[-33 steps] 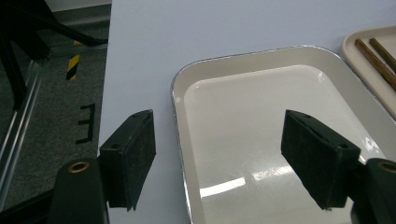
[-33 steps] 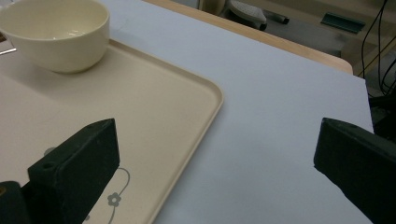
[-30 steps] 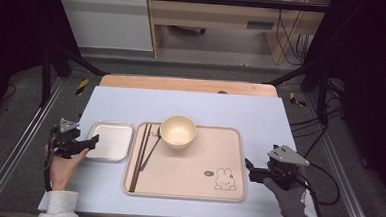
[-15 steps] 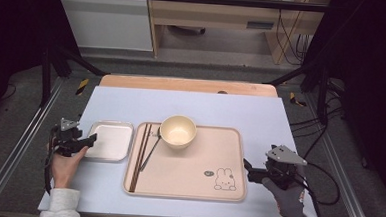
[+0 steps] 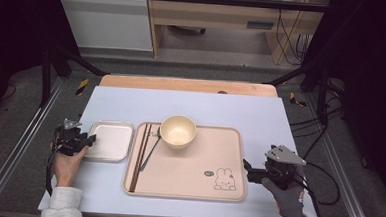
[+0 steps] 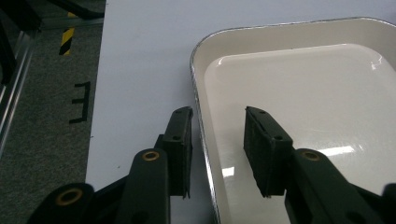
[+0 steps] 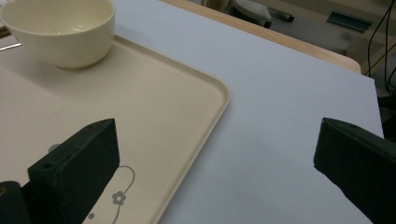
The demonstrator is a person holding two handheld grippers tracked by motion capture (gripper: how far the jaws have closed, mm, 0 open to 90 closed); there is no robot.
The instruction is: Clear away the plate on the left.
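**Left hand-held gripper astride the small tray's rim; right one wide at the large tray's corner**

My left hand-held gripper [image 5: 86, 139] sits at the left edge of the small white tray [image 5: 110, 140], which lies flat on the pale blue surface [image 5: 201, 106] just left of the large beige tray [image 5: 188, 161]. In the left gripper view the jaws stand narrowly apart and straddle the metal-edged rim of the small white tray [image 6: 299, 88]: one jaw is outside over the surface, the other inside over the tray's glossy floor. I cannot tell whether either pad touches the rim. The tray's floor is bare and reflects light.

My right hand-held gripper [image 5: 248, 170] is at the right edge of the large beige tray, near its front right corner, beside the printed rabbit [image 5: 222, 179]. In the right gripper view the jaws stand wide apart, holding nothing: one is over the large beige tray [image 7: 154, 116], the other over the bare surface to its side, with the tray's rounded corner between them.

On the large tray, a cream bowl [image 5: 178, 131] stands upright near the far edge. A pair of dark chopsticks [image 5: 139, 156] lies lengthwise along the left side, with a spoon [image 5: 151, 147] slanted between them and the bowl. The bowl [image 7: 60, 30] appears empty.
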